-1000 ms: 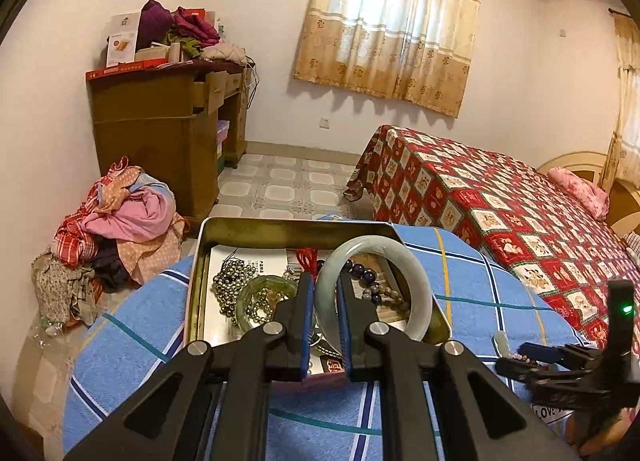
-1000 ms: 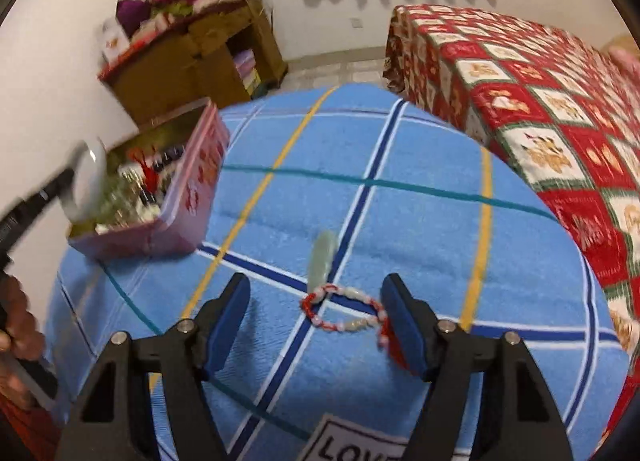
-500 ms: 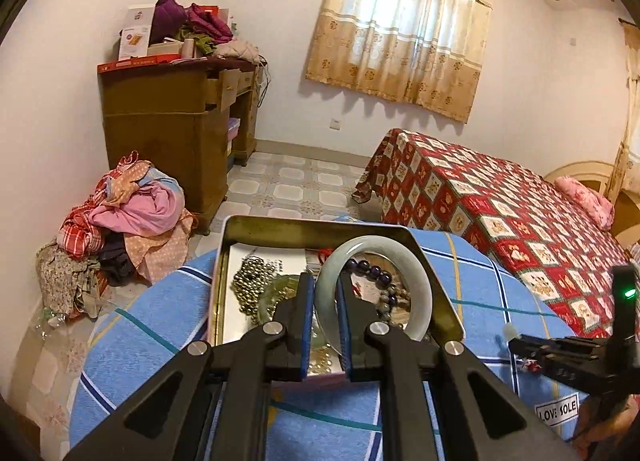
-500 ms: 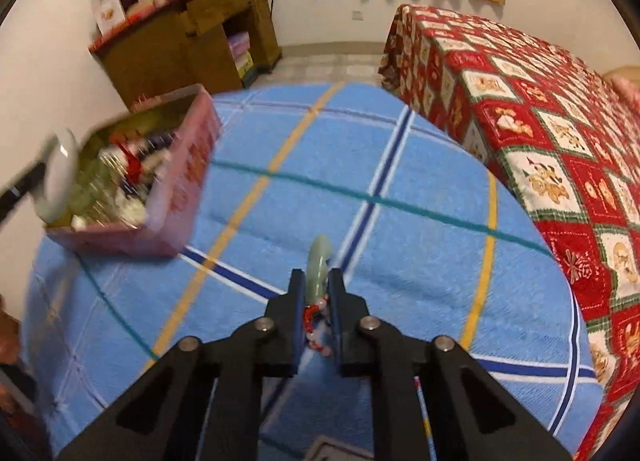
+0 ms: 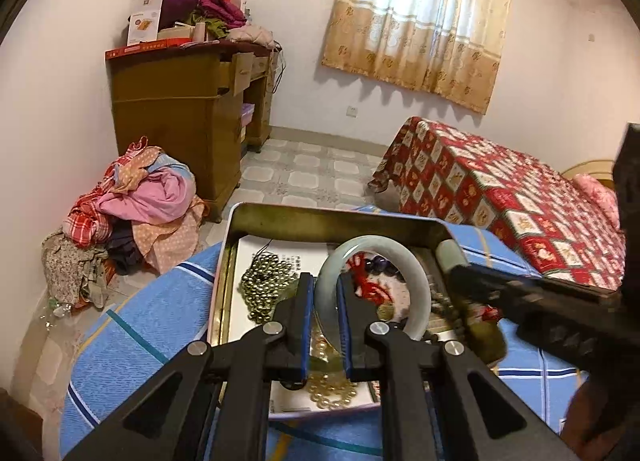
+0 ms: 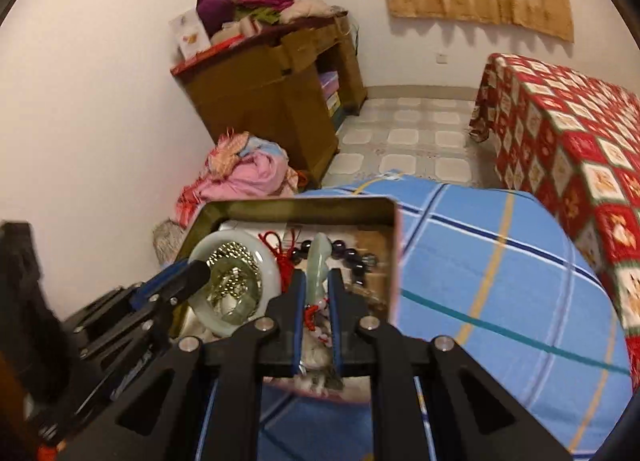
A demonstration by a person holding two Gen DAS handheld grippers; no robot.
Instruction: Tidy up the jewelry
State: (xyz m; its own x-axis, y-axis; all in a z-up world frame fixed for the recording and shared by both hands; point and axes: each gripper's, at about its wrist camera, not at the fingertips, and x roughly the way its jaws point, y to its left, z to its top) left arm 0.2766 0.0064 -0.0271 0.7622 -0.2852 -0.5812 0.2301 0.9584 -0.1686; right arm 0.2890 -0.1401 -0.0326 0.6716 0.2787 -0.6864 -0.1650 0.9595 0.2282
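My left gripper (image 5: 323,293) is shut on a pale jade bangle (image 5: 418,285) and holds it upright over the open metal tin (image 5: 320,217); the bangle also shows in the right wrist view (image 6: 268,265). The tin holds a metal bead chain (image 5: 264,281), dark beads (image 5: 378,263), red cord and pearl beads (image 5: 330,389). My right gripper (image 6: 317,293) is shut on a pale green jade pendant (image 6: 319,261) with a red-and-white bead string (image 6: 314,313), held over the tin (image 6: 304,207). The right gripper also shows at the right of the left wrist view (image 5: 448,261).
The tin sits on a blue plaid cloth (image 6: 500,261) covering a table. A bed with a red patterned cover (image 5: 500,197) is to the right. A wooden desk (image 5: 180,117) and a clothes pile (image 5: 132,197) stand by the left wall.
My right gripper closed on the pendant with its bead string, lifted it from the cloth and carried it left over the tin. The left gripper keeps holding the bangle over the tin.
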